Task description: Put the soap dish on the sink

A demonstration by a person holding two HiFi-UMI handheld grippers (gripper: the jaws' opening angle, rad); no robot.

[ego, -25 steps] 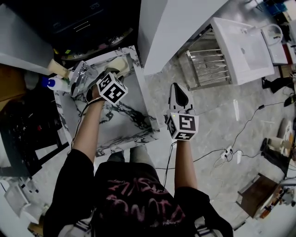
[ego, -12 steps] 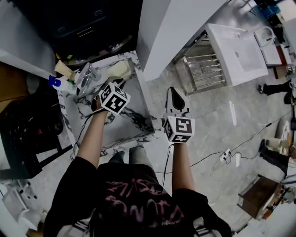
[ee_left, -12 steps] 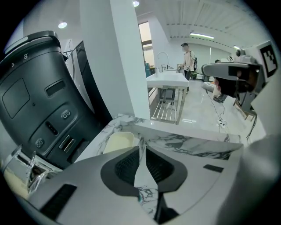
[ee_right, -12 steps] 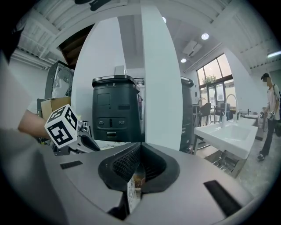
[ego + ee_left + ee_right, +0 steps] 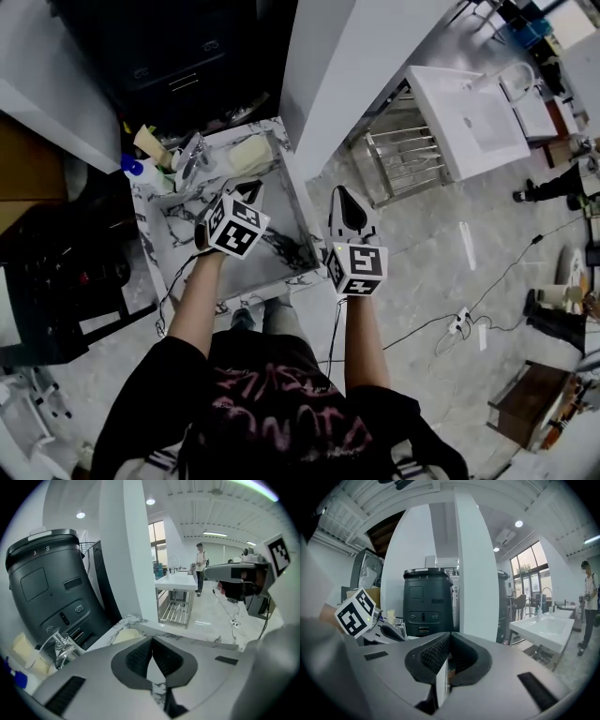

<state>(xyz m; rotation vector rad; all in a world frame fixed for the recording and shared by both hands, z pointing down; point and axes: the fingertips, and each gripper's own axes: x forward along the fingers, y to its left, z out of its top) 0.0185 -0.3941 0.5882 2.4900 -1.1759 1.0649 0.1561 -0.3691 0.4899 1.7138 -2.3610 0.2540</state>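
A cream soap dish (image 5: 246,153) lies on the back rim of the marble sink (image 5: 298,214), to the right of the chrome tap (image 5: 190,155). My left gripper (image 5: 251,194) hovers over the basin just short of the dish, shut and empty. In the left gripper view the dish (image 5: 123,634) shows pale beyond the shut left gripper (image 5: 151,641), and the tap (image 5: 60,644) stands at left. My right gripper (image 5: 345,202) hangs shut beside the sink's right edge, above the floor. The right gripper (image 5: 449,638) holds nothing that I can make out in its own view.
A black machine (image 5: 178,56) stands behind the sink and a white pillar (image 5: 347,66) to its right. Bottles (image 5: 141,169) crowd the sink's back left corner. A white basin on a metal stand (image 5: 469,117) is farther right. Cables (image 5: 459,323) lie on the floor.
My left gripper has drawn back from the soap dish toward me, and the dish stays on the sink's rim. The right gripper has barely moved.
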